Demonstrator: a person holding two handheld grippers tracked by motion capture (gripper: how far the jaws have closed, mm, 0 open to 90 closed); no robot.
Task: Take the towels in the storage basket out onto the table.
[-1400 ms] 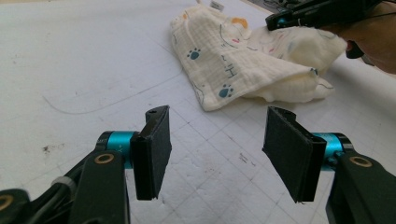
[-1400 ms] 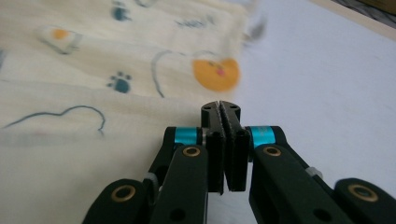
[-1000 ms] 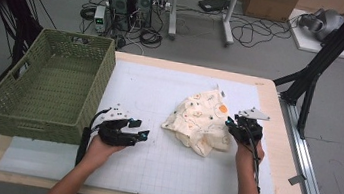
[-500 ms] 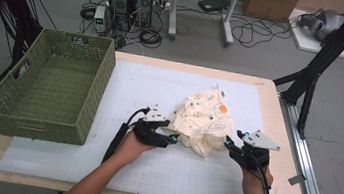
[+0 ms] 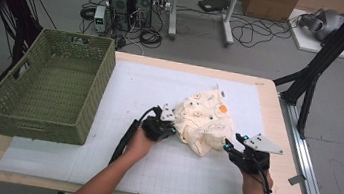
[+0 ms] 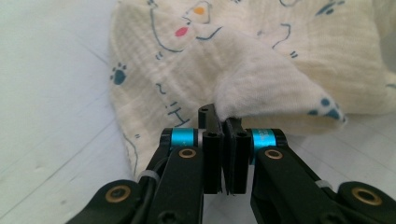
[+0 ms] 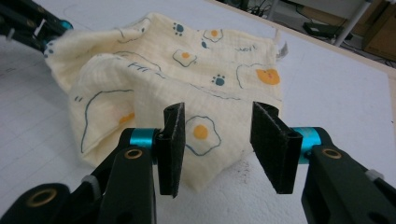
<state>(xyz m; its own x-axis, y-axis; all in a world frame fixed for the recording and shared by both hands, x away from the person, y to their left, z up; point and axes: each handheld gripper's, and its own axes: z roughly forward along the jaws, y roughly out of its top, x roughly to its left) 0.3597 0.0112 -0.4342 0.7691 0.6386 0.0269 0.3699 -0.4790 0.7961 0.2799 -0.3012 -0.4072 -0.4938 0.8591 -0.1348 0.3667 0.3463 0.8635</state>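
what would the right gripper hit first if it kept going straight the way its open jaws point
Most likely the near edge of the crumpled cream muslin cloth with fried-egg prints. The right gripper has its jaws open and aimed at that fold on the white mat; the gap left looks small, though depth is unclear.

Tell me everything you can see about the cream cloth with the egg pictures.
The cream crinkled cotton-like cloth printed with fried eggs and blue paw marks lies crumpled in loose folds on the white gridded mat. The left gripper is shut on a raised fold at its edge. The right gripper stands open before its near corner, not pressing on it.
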